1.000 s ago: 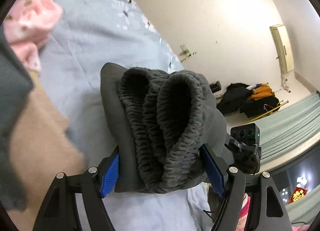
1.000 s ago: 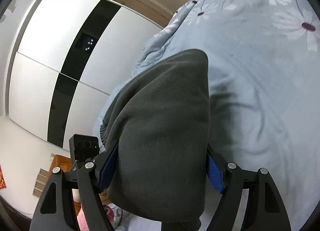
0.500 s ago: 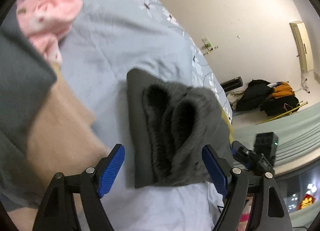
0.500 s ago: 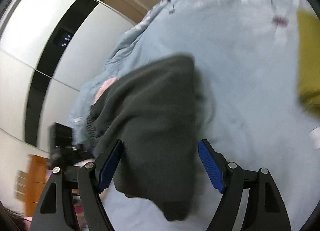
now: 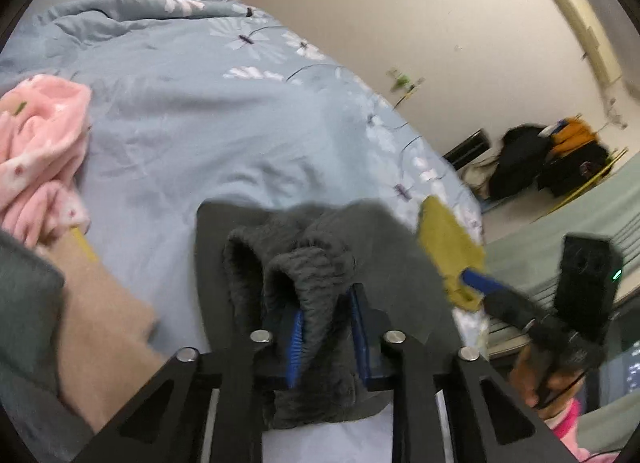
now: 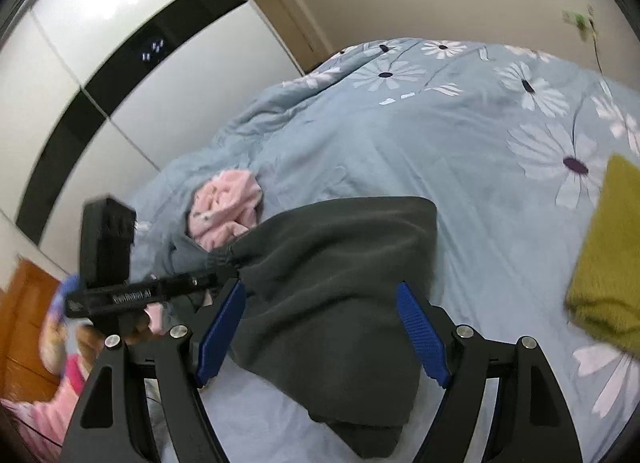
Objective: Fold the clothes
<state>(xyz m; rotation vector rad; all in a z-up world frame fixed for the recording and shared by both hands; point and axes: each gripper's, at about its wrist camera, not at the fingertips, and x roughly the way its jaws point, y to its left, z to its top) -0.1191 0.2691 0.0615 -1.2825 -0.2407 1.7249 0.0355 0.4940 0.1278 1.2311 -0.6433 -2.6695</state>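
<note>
A dark grey garment (image 5: 320,255) lies folded on the blue floral duvet (image 5: 200,111), its ribbed hem bunched toward me. My left gripper (image 5: 327,343) is closing, with a fold of that ribbed hem pinched between its blue pads. In the right wrist view the same garment (image 6: 340,283) spreads flat on the bed. My right gripper (image 6: 320,335) hovers over its near edge, wide open, its pads clear of the cloth. The left gripper (image 6: 224,267) shows there too, gripping the gathered hem at the garment's left corner.
A crumpled pink garment (image 5: 40,143) and a tan one (image 5: 92,323) lie left of the grey one. An olive-yellow folded piece (image 6: 608,255) sits to the right. A white and black wardrobe (image 6: 100,63) stands beside the bed. Dark clothes (image 5: 552,163) are piled on the floor.
Both grippers let the folded grey garment down onto the bed and drew back upward. The left gripper then shut on the ribbed hem. The right one stayed open.
</note>
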